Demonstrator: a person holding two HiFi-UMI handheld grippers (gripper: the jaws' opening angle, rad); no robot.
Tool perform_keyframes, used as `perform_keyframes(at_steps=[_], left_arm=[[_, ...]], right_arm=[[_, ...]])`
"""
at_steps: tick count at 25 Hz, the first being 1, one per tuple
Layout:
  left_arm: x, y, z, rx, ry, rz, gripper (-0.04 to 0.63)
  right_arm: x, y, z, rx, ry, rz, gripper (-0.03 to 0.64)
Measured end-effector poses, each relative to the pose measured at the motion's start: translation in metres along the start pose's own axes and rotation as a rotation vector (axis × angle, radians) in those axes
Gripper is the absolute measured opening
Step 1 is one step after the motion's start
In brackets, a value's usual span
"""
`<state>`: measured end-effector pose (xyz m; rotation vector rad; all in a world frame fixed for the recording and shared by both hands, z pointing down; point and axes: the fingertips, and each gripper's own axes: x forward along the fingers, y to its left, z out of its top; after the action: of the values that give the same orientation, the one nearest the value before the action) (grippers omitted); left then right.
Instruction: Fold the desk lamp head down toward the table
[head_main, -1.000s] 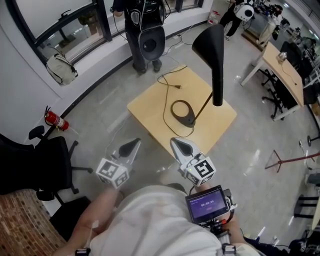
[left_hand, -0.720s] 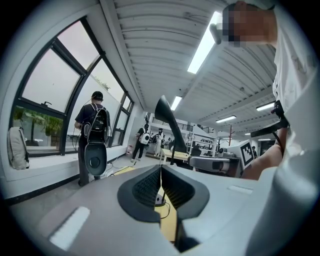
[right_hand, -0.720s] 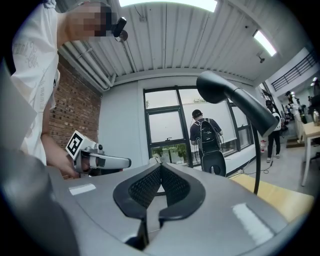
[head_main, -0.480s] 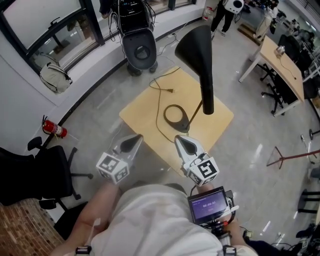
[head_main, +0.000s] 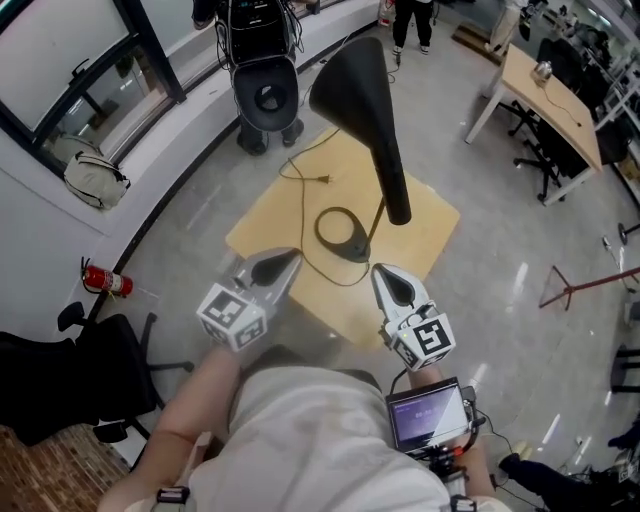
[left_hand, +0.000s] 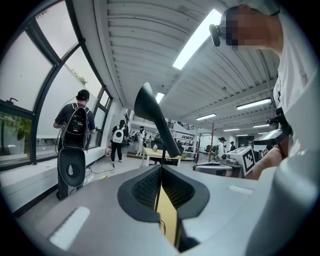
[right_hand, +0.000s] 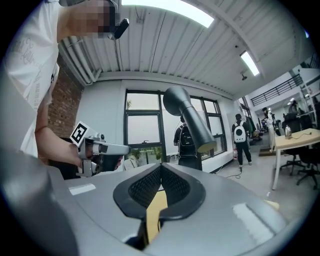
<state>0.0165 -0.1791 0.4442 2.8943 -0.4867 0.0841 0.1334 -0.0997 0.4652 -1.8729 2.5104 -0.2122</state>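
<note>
Desk lamp stands upright on the desk, my two tools short of it.
The wooden desk (head_main: 425, 235) carries the desk lamp (head_main: 388, 175) near its middle, black head (head_main: 358, 90) raised high above the round base (head_main: 352, 250). My left tool (head_main: 274, 266) and right tool (head_main: 394, 288) hover at the near edge, each pressed together, pinching nothing.

black lamp (head_main: 362, 95) stands upright on wooden table (head_main: 432, 225) (cord trailing).

The left gripper (head_main: 278, 266) and right gripper (head_main: 390, 283) have moved nearer the lamp base (head_main: 352, 248), seemingly over the table (head_main: 420, 225).
</note>
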Motion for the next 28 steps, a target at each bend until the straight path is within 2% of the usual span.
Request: perform_keyframes(at_steps=[7, 14, 21, 25, 28], left_arm=[[0.029, 0.012, 0.036, 0.015, -0.020, -0.098, 0.007], [0.043, 0.026, 0.051, 0.019, 0.015, -0.191, 0.032], [0.054, 0.031, 0.080, 0.068, -0.006, -0.272, 0.032], [0.058, 0.032, 0.108, 0.108, -0.028, -0.296, 0.036], [0.060, 0.033, 0.131, 0.149, -0.041, -0.292, 0.065]], right_arm=[[-0.001, -0.024, 0.015, -0.019, -0.029, -0.136, 0.012], [0.001, -0.034, 0.034, -0.043, -0.064, -0.244, 0.014], [0.000, -0.049, 0.051, -0.069, -0.079, -0.308, 0.019], [0.001, -0.063, 0.063, -0.093, -0.082, -0.338, 0.065], [0.007, -0.073, 0.064, -0.118, -0.052, -0.355, 0.133]])
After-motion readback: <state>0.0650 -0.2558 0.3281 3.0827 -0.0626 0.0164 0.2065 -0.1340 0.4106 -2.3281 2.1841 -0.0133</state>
